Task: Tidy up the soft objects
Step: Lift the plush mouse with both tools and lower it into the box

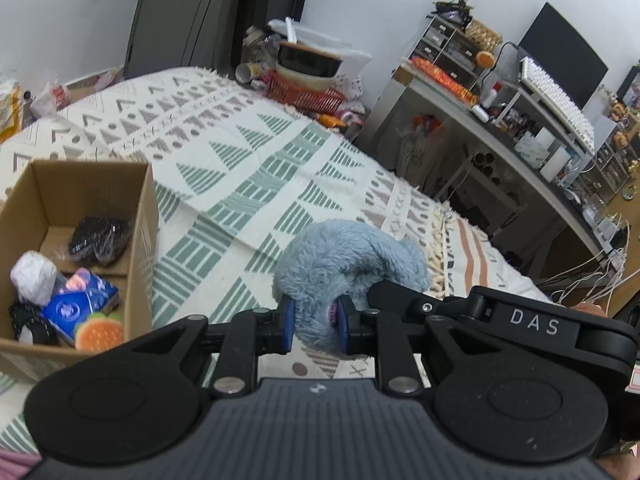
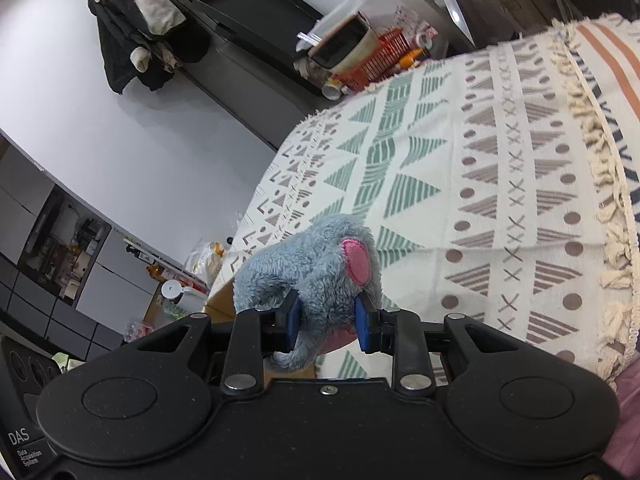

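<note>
- Your left gripper [image 1: 316, 320] has its blue-padded fingers [image 1: 287, 320] pinched onto the fluffy grey-blue plush toy [image 1: 344, 256], holding it over the cream bedspread with green and brown triangle patterns [image 1: 248, 168].
- Your right gripper [image 2: 328, 328] is clamped on the same toy, next to its pink felt ear patch [image 2: 356, 260]; both grips are narrow, with fur bulging between the pads.
- White letters "DAS" [image 1: 534, 321] read on the right gripper's black body where it crosses the left wrist view; in the right wrist view, "DAS" [image 2: 19, 437] shows again above small print, seemingly "Data Acquisition System".
- Left of the toy sits an open brown cardboard box [image 1: 144, 216] holding a blue printed packet [image 1: 76, 308] whose writing is too blurred to read, a burger-shaped soft toy [image 1: 98, 334], a white crumpled bundle [image 1: 34, 278] and a dark wrapped item [image 1: 100, 236].
</note>
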Demonstrator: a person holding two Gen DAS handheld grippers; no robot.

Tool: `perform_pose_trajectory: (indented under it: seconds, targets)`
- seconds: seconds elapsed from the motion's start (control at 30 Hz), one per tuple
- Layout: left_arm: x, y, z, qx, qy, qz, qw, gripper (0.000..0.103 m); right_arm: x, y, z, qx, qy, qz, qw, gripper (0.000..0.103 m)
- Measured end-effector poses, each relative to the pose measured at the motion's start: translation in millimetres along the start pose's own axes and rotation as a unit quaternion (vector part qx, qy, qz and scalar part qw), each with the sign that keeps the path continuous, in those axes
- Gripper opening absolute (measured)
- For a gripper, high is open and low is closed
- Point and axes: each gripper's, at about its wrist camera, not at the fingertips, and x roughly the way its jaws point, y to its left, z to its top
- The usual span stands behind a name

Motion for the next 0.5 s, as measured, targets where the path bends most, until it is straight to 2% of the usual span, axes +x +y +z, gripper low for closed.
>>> perform_pose_trajectory:
  seconds: [0.27,0.5]
  targets:
    - [-19.1,10.6,25.3,0.020,-0.033,-0.018,0.9991,0.020,-2.7,39.0,7.4,-0.034,-0.030,-0.003,0.999,0.027]
    - [-35.1,42.1,44.5,0.009,-0.056,-0.034,0.9978,0.020,10.3,77.9,10.2,-0.057,-0.038,-0.001,0.998,0.027]
